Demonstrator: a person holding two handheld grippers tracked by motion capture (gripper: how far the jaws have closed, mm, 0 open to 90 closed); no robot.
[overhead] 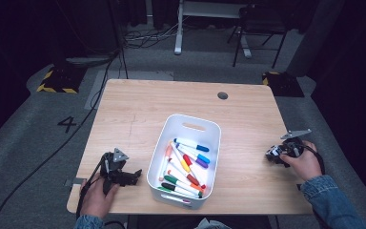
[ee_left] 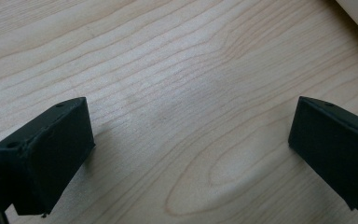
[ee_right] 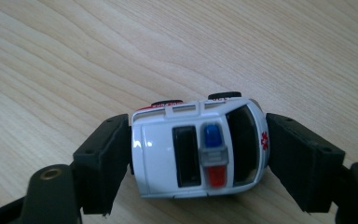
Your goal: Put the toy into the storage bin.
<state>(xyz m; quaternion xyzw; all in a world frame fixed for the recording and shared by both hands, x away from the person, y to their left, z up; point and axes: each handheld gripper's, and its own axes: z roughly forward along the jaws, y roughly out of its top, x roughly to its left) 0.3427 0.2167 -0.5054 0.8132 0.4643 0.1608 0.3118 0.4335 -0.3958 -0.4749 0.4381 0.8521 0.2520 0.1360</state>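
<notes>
Clamping a toy ambulance [ee_right: 199, 147] end to end, the right gripper [overhead: 280, 153] rests near the table's [overhead: 138, 107] right edge. The left gripper [overhead: 124, 174] gapes wide, holding nothing, left of the white bin [overhead: 188, 121] full of markers [overhead: 186, 167].

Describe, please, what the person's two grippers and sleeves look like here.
Both the left gripper and the right gripper are black, each topped by a grey three-cornered plate. Their jaws are blocky, flat-faced black pads. A black cable trails from the left one. Both sleeves are blue denim.

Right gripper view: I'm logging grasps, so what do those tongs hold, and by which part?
The right tongs clamp a small white toy ambulance by its front and rear ends, lying on its side. The left tongs hold nothing.
</notes>
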